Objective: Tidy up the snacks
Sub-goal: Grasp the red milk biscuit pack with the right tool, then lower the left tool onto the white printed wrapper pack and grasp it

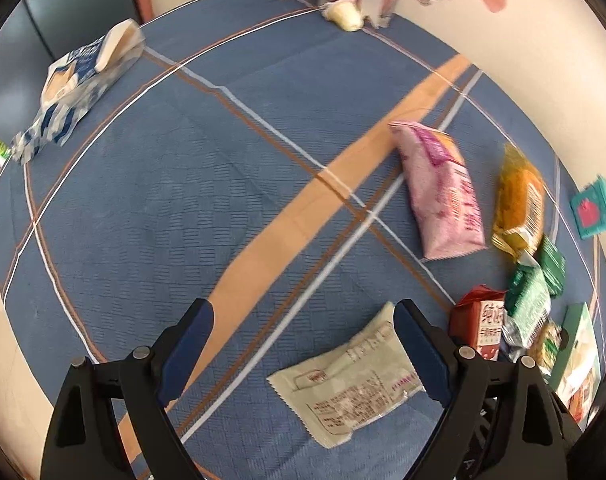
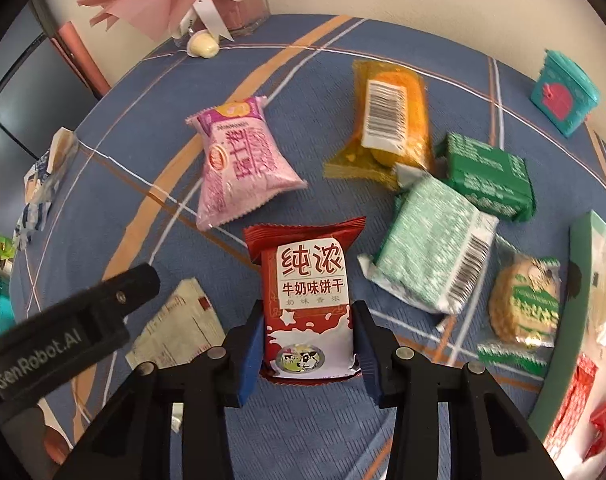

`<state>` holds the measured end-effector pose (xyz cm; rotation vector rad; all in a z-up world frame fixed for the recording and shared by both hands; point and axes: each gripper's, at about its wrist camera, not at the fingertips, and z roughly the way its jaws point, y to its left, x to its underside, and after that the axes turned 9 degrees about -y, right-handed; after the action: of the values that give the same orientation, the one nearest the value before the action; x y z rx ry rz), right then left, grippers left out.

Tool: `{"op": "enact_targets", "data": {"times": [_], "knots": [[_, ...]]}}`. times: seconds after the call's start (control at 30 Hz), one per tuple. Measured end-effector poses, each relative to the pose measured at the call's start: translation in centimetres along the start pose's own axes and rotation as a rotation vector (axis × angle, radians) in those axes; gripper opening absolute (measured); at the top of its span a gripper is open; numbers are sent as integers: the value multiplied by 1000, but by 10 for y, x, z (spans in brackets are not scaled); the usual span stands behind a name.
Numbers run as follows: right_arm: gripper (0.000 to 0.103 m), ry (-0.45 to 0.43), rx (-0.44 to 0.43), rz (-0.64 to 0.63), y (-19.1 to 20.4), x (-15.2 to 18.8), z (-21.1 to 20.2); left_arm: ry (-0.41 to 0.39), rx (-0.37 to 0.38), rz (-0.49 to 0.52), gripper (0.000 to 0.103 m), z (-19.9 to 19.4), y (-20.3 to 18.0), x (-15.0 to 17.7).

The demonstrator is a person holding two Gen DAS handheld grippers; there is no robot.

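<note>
A red milk-biscuit packet (image 2: 309, 288) lies on the blue plaid tablecloth (image 2: 303, 432). My right gripper (image 2: 310, 316) is shut on its lower half, with a blue pad pressed against each long side. The left wrist view shows the same packet (image 1: 483, 324) at the right. My left gripper (image 1: 303, 312) hangs open over the cloth, and a beige flat packet (image 1: 351, 384) lies under its right finger (image 1: 419, 352), apart from the left one. In the right wrist view, one left gripper finger (image 2: 135, 284) sits beside that beige packet (image 2: 179, 328).
Around the red packet lie a pink packet (image 2: 243, 164), a yellow cake packet (image 2: 387, 120), light green (image 2: 431, 248) and dark green (image 2: 487, 176) packets and a round cookie (image 2: 527, 304). A green box (image 2: 583, 280) stands right, a teal box (image 2: 563, 92) far right, a blue-white packet (image 1: 75, 84) far left.
</note>
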<state>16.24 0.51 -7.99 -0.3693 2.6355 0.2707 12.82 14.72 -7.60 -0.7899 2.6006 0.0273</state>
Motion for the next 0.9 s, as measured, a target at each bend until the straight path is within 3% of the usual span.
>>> {"op": "enact_targets", "data": {"times": [0.37,0.9], "knots": [[44,48,28,47,-24,33,-19,28,66,127,92,-1,-26,14],[44,104,54,140,-68,93,-52,64,68,245,92,9,-54,35]]}}
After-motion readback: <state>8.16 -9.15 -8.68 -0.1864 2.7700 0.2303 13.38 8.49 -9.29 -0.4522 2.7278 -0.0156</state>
